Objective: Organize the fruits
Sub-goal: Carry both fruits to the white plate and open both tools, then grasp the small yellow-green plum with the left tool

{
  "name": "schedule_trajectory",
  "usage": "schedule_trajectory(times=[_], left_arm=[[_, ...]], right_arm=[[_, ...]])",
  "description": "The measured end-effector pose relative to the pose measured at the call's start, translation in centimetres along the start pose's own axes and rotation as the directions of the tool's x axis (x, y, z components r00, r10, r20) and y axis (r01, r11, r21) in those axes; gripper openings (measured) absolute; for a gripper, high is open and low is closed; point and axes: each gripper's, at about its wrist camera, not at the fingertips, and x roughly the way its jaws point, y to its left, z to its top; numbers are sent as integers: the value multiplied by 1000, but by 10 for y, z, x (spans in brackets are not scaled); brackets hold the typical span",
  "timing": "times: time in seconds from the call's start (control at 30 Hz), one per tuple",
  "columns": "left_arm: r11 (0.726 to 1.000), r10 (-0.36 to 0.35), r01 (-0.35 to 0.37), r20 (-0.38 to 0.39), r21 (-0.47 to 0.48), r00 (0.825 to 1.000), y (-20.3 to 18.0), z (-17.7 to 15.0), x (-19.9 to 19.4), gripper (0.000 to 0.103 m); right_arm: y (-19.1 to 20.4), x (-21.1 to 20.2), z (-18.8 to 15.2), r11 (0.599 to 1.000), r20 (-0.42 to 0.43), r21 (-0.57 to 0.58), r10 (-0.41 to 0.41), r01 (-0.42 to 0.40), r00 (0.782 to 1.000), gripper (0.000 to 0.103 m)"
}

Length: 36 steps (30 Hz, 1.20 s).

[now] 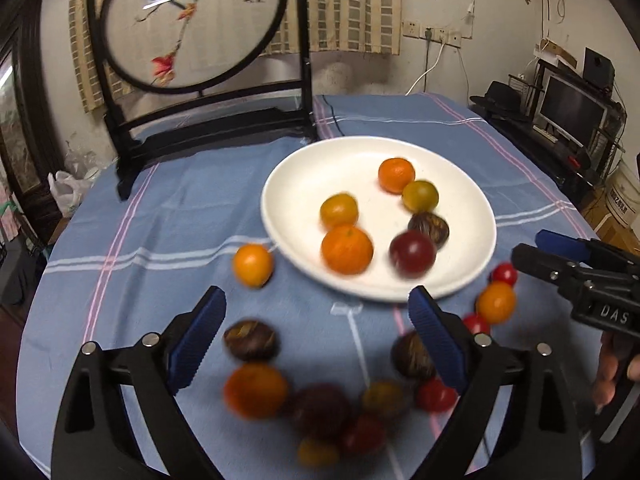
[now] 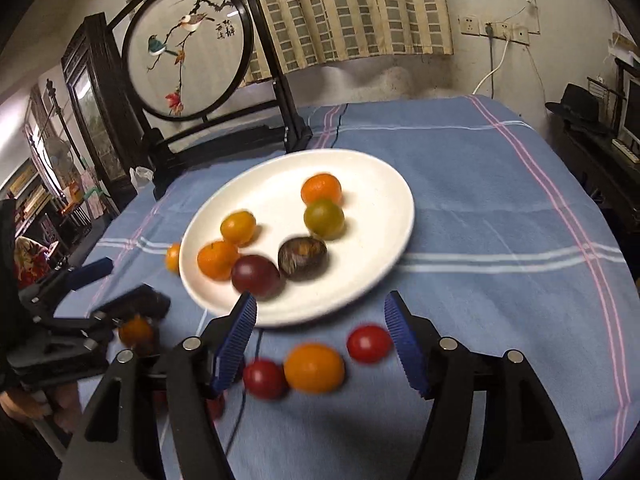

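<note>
A white plate (image 1: 304,184) on the blue cloth holds several fruits: tangerines, yellow-green tomatoes, a dark red one (image 1: 413,254) and a brown chestnut (image 1: 428,227). The plate also shows in the right wrist view (image 2: 380,184). My left gripper (image 1: 316,340) is open and empty above loose fruits on the cloth: a chestnut (image 1: 250,339), a tangerine (image 1: 255,390), dark and red tomatoes. My right gripper (image 2: 320,344) is open and empty over an orange fruit (image 2: 314,368) and two red tomatoes (image 2: 368,343). It shows at the right in the left wrist view (image 1: 532,250).
A black wooden stand with a round embroidered screen (image 1: 192,20) stands at the table's far left. One orange fruit (image 1: 253,265) lies left of the plate. A shelf with a monitor (image 1: 572,112) is beyond the right edge. The tablecloth (image 2: 500,200) reaches the table edges.
</note>
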Motion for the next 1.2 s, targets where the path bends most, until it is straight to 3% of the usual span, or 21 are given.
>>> schedule_trajectory(times=[0.43,0.8,1.2], left_arm=[[995,-54,47,-81,-87,995,27,-71,-29,91],[998,-48,44,-111,-36,993,24,-95,-26,90],[998,-55,52,-192,-20,980,19,-95,1,62]], right_arm=[[24,-20,-71,997,-107,-73,0,-8,994,68],[33,-29,-90,995,-151,-91,28,-42,988,72],[38,-33,-90,992,-142,-105,52,-68,988,72]])
